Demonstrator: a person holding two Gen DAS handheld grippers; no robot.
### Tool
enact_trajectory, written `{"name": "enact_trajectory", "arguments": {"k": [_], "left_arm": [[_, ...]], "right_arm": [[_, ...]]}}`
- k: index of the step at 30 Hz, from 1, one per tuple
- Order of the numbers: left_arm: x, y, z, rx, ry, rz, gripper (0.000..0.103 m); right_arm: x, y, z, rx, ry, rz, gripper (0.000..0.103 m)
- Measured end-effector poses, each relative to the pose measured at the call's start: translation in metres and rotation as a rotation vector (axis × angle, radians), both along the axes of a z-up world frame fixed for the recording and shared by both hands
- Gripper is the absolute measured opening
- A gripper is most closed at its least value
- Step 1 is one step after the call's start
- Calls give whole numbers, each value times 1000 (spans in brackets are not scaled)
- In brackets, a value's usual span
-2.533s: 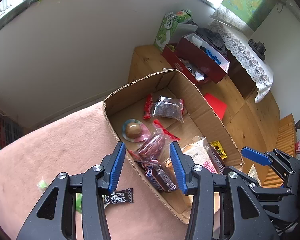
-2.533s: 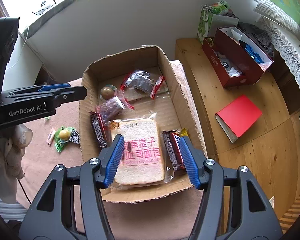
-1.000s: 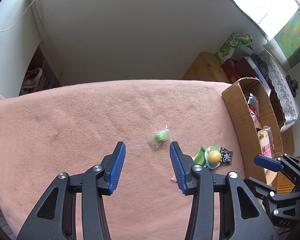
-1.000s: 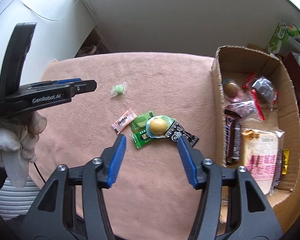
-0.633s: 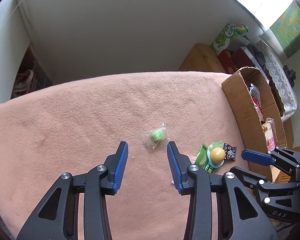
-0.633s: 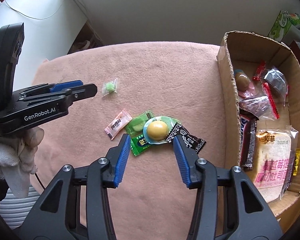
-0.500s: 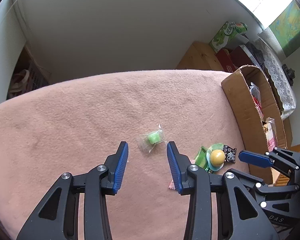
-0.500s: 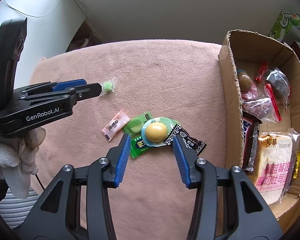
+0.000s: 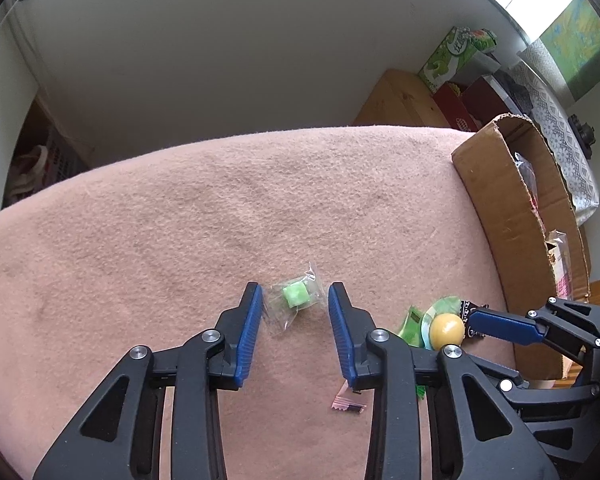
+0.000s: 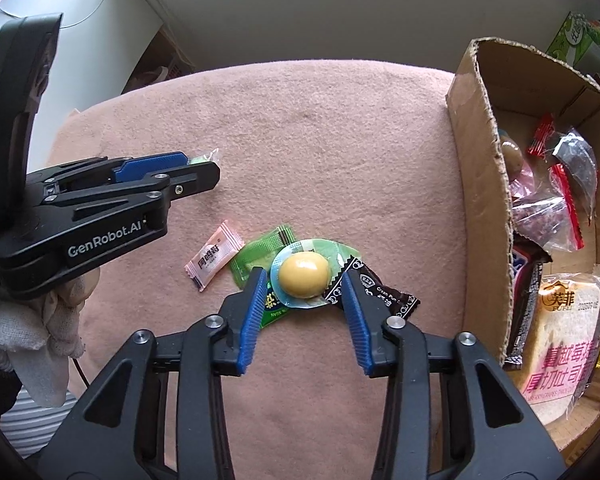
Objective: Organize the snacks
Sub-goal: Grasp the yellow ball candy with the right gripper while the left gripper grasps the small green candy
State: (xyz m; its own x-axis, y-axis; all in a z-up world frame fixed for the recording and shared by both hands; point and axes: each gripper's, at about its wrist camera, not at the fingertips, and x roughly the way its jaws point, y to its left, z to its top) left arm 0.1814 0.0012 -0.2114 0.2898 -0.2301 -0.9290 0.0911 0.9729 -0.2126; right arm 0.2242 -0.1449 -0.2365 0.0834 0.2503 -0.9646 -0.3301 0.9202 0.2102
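Both grippers' fingers are closing, not yet touching: left gripper (image 9: 294,304) around the green candy (image 9: 295,295), right gripper (image 10: 303,282) around the yellow jelly cup (image 10: 304,273); either slick wrapper could squirt free.

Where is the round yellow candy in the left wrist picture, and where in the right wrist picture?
Left wrist view: the yellow candy lies low on the right, beside the right gripper.
Right wrist view: the same candy lies at the centre, between the closing fingers of the right gripper; the pads do not press it yet.
Shared landmark: the cardboard box stands at the right edge in both.
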Motion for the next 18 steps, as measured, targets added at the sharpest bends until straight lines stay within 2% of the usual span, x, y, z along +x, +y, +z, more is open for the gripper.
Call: {"name": "enact_trajectory", "arguments": {"k": [8,10,18], "left_arm": [[-4,-1,0,30,-26,-9,31],[-4,-2,1,34,-28,-10,30],[-6,-3,1,42,-37,-8,25]], "right_arm": [[4,8,-12,-14,11,4,35],[4,7,-13,-6,18,12,28],[-1,11,-16,-10,2,23,28]]}}
